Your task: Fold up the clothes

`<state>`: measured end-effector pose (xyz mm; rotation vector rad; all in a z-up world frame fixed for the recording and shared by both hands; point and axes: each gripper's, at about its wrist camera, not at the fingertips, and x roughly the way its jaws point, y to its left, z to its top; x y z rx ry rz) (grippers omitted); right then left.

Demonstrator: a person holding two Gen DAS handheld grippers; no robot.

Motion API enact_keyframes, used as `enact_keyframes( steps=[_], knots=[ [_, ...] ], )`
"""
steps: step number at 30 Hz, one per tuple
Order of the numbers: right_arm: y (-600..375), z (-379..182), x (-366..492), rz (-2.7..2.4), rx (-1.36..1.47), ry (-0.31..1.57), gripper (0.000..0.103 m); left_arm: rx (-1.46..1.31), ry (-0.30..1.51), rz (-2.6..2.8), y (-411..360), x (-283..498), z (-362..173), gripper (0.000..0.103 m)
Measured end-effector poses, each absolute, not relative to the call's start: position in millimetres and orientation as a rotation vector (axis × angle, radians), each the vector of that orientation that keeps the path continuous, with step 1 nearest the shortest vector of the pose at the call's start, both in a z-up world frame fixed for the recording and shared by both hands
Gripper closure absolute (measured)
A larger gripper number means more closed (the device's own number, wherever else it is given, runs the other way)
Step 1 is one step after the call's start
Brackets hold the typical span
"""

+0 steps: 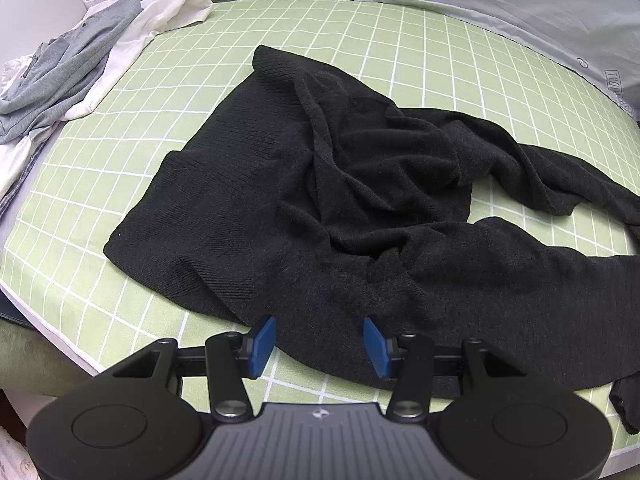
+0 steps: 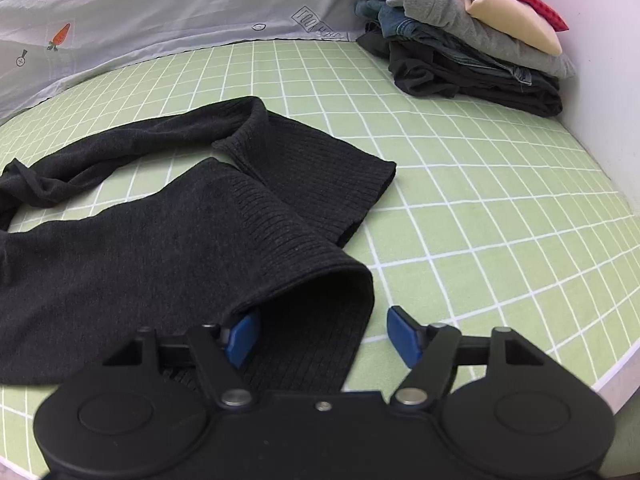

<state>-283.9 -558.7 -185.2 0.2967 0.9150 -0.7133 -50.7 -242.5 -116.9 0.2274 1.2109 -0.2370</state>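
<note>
A heap of loose grey and white garments (image 1: 60, 76) lies far left on the green white-gridded sheet (image 1: 400, 40). The crumpled black knit sweater (image 1: 304, 184) sprawls mid-sheet. The left gripper (image 1: 320, 346) hovers at its near edge, jaws spread. The right gripper (image 2: 324, 336), jaws spread, straddles a ribbed cuff (image 2: 320, 300). A stack of folded clothes (image 2: 460, 28) sits far right.

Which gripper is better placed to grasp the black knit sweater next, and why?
Right. The right gripper is open with the black knit sweater's ribbed cuff lying between its blue pads. The left gripper, also open, sits just short of the hem.
</note>
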Motion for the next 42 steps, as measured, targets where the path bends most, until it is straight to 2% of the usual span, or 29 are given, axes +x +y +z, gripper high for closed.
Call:
enact_keyframes(
  steps=[2, 3, 4, 5, 6, 8, 12, 16, 18, 21, 22, 24, 26, 30, 36, 39, 41, 42],
  knots=[
    [-564, -185, -287, -0.708, 0.315, 0.900, 0.026, 0.236, 1.209, -0.242, -244, -51, -118, 0.053],
    [-567, -185, -289, -0.693, 0.339, 0.888, 0.029, 0.235, 1.211, -0.241, -244, -51, -119, 0.053],
    [-570, -185, -291, -0.677, 0.363, 0.876, 0.046, 0.230, 1.213, -0.241, -243, -51, -119, 0.053],
    [-573, -184, -294, -0.655, 0.398, 0.853, 0.056, 0.224, 1.217, -0.239, -243, -50, -120, 0.053],
    [-575, -182, -294, -0.650, 0.406, 0.847, 0.094, 0.218, 1.219, -0.237, -242, -49, -120, 0.053],
    [-577, -177, -295, -0.658, 0.391, 0.839, 0.095, 0.204, 1.221, -0.233, -242, -47, -120, 0.053],
    [-568, -144, -299, -0.793, 0.154, 0.744, 0.096, 0.201, 1.222, -0.225, -242, -42, -122, 0.053],
    [-558, -127, -298, -0.864, -0.109, 0.732, 0.095, 0.202, 1.238, -0.220, -241, -38, -128, 0.053],
    [-563, -140, -292, -0.858, -0.155, 0.841, 0.093, 0.200, 1.243, -0.221, -239, -34, -129, 0.053],
    [-570, -148, -292, -0.893, -0.082, 0.920, 0.077, 0.198, 1.240, -0.218, -235, -27, -129, 0.053],
    [-570, -145, -293, -0.909, -0.053, 0.904, 0.066, 0.197, 1.237, -0.212, -233, -23, -129, 0.053],
    [-571, -138, -295, -0.942, 0.005, 0.859, 0.056, 0.194, 1.232, -0.200, -229, -16, -128, 0.053],
    [-570, -132, -290, -0.965, 0.023, 0.836, 0.054, 0.192, 1.234, -0.187, -225, -6, -129, 0.053],
    [-561, -119, -265, -0.961, 0.016, 0.786, 0.024, 0.206, 1.231, -0.179, -223, 14, -129, 0.053],
    [-542, -100, -220, -0.951, -0.034, 0.737, 0.009, 0.261, 1.187, -0.206, -232, 43, -125, 0.052],
    [-547, -115, -192, -0.834, 0.002, 0.802, 0.012, 0.264, 1.182, -0.236, -240, 63, -129, 0.052],
    [-552, -135, -172, -0.783, 0.017, 0.879, 0.020, 0.265, 1.178, -0.255, -247, 76, -132, 0.052],
    [-558, -146, -163, -0.764, 0.041, 0.927, 0.027, 0.269, 1.176, -0.261, -252, 82, -133, 0.052]
  ],
)
